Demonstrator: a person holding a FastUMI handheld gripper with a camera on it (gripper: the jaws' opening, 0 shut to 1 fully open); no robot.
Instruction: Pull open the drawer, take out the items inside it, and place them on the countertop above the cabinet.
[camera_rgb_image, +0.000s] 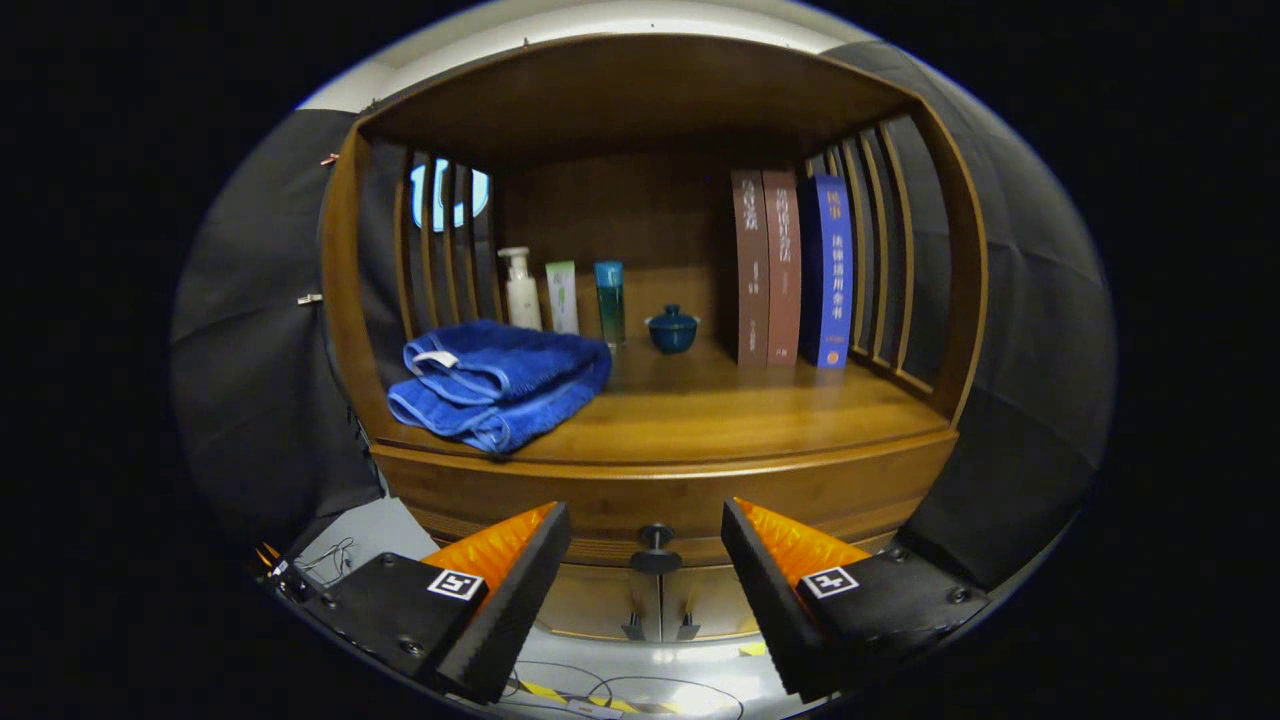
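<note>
My tongs (647, 560) stand open and empty, the drawer's knob (656, 548) just ahead between the fingers, not yet touched; the drawer (660, 490) looks shut, so I judge nothing of the job is done and its contents stay hidden. Beyond, the worktop (720, 410) carries a folded towel (497, 380), bottles (521, 288), a lidded cup (672, 328) and books (790, 268).

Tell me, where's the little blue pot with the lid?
The blue lidded pot sits far back on the countertop, between the teal bottle and the books, beyond the open gripper.
</note>
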